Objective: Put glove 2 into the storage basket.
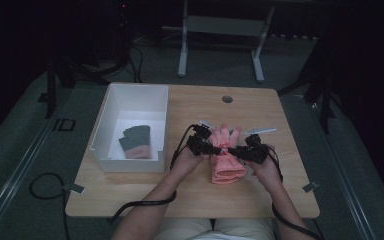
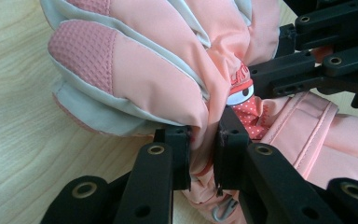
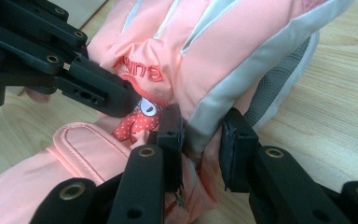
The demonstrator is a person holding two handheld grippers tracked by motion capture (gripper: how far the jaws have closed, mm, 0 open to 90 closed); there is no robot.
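Close to the person's side of the table (image 1: 130, 195), both hands pinch a pink glove (image 1: 226, 167) at its middle, the left gripper (image 2: 204, 154) and right gripper (image 3: 201, 144) each clamped tight on its fabric, while farther left a white box (image 1: 111, 107) holds a grey glove (image 1: 135, 141).

A padded pink ski glove (image 1: 227, 159) lay near the middle of the pale wooden counter (image 1: 130, 187), its fingers pointing away from the person. The left tongs (image 1: 215, 149) flanked it on the left, the right tongs (image 1: 233, 151) on the right. Well to its left stood an open white rectangular box (image 1: 111, 102), and in that box lay a dark grey knitted glove (image 1: 135, 142).
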